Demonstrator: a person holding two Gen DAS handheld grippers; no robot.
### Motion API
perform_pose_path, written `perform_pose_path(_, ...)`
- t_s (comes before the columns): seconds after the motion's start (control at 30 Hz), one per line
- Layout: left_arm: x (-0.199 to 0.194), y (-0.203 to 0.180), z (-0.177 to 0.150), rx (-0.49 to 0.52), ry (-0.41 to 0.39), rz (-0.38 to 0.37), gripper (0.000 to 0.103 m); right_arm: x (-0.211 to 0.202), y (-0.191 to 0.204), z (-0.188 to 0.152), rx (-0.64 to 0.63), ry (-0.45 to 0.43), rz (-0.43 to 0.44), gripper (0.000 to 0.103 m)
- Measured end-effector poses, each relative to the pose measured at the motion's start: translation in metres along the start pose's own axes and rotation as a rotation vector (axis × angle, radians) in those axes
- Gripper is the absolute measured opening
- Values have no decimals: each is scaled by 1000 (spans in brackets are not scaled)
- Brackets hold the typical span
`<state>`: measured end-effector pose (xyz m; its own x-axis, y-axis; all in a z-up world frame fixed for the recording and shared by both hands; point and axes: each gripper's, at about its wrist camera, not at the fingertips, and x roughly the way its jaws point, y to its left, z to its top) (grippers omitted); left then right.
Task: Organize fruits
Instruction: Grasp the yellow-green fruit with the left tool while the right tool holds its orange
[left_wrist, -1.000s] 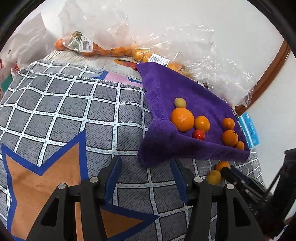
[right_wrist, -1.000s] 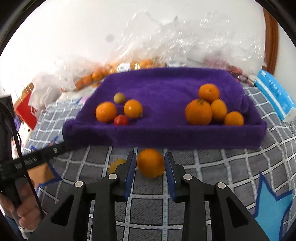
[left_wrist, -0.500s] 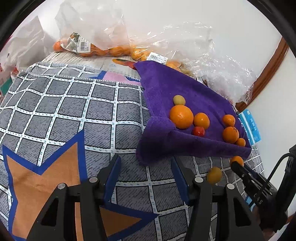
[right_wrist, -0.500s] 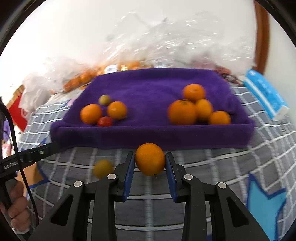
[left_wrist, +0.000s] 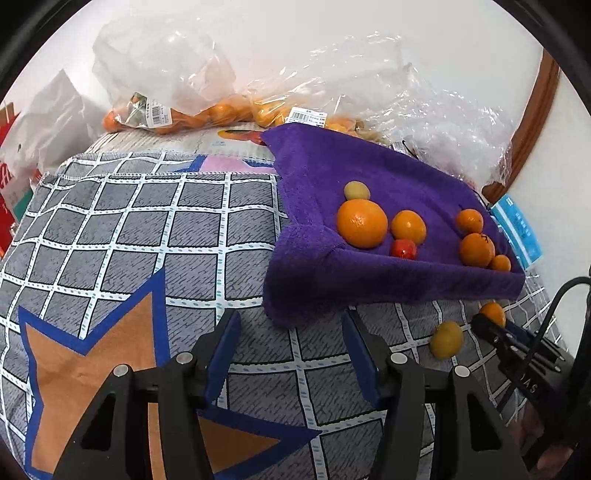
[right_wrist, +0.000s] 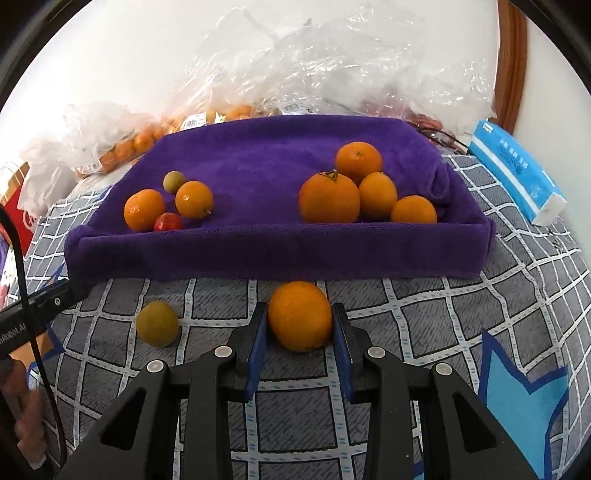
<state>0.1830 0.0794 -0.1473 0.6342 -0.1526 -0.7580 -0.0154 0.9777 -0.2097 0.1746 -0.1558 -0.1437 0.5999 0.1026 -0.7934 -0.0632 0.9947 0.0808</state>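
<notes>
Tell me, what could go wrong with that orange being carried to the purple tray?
The right hand-held gripper pinches the round orange only at its sides, so it might slip out. The purple tray has a raised front wall the orange could bump. The yellow-green fruit lies loose nearby and could roll if nudged.

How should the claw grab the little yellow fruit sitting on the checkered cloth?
Pinch the yellow fruit across its round middle, coming from above. It sits alone on the checkered cloth, beside the orange in the right claw. The open left claw is free.
</notes>
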Motion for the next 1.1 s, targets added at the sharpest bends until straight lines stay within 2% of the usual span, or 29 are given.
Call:
perform_pose_path(0.2, 2, -1, 0, 23, 0, 1, 56, 1, 1, 2, -19, 14, 6, 33)
perform_pose_path(0.4, 0, 1, 0, 6, -4, -20, 56, 0, -8, 1, 1, 22, 67, 33)
perform_pose_path(0.53, -6, -4, -4, 1, 26, -80, 56, -4, -12, -2, 1, 26, 82, 33)
perform_pose_path(0.67, -15, -17, -13, 23, 27, -102, 56, -13, -25, -8, 11, -2, 49, 33)
perform_pose_path(0.83, -25, -37, -18, 25, 36, -184, 56, -29, -42, -12, 31, -41, 25, 33)
perform_pose_path(1.1, -19, -86, -20, 84, 49, -192, 54, -52, -73, -21, 46, -66, -7, 33)
